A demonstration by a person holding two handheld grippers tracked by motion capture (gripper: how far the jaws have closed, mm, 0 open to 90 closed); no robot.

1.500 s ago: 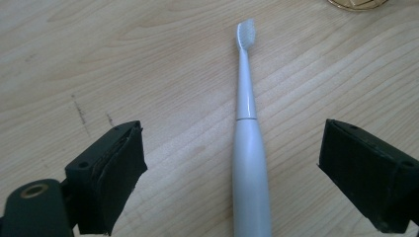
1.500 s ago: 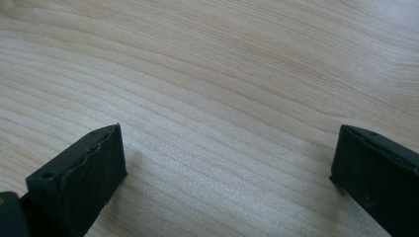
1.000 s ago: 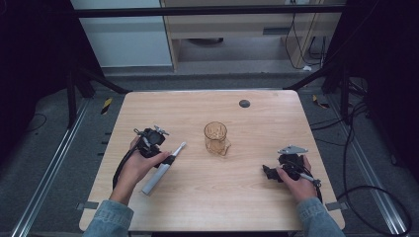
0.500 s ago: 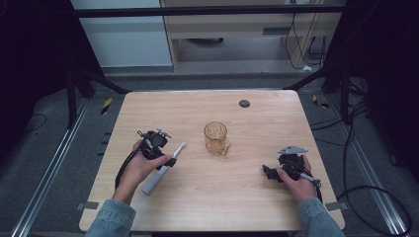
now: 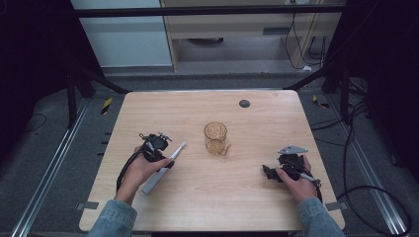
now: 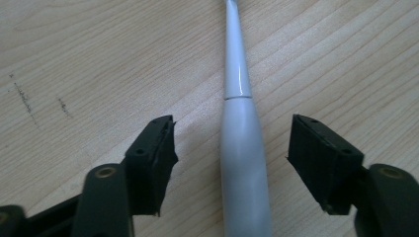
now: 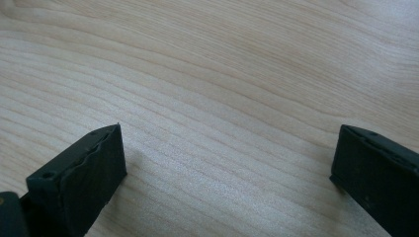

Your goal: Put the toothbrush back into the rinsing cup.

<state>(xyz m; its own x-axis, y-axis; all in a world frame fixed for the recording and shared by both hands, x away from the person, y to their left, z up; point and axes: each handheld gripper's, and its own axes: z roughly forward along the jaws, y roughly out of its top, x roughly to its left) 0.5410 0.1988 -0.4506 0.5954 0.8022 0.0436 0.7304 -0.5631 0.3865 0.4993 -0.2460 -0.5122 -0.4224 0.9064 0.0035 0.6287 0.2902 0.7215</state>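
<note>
White toothbrush point(image 6: 242, 163) lies flat, head pointing away, between closing, not-yet-touching left claw point(image 6: 232, 158)

thing: electric toothbrush point(image 5: 163, 167) | look: white, thick grey-white handle tapered into slim neck | pose: laid flat, diagonal, head pointed toward far edge | place: table point(image 5: 257, 197), left half, nearer the near edge

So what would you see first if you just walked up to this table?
Probably the amber glass cup standing alone mid-table. Next, the white electric toothbrush lying flat at the left, with the left gripper straddling it; its jaws have just been closing but don't touch it yet. The right gripper rests open at the right.
</note>
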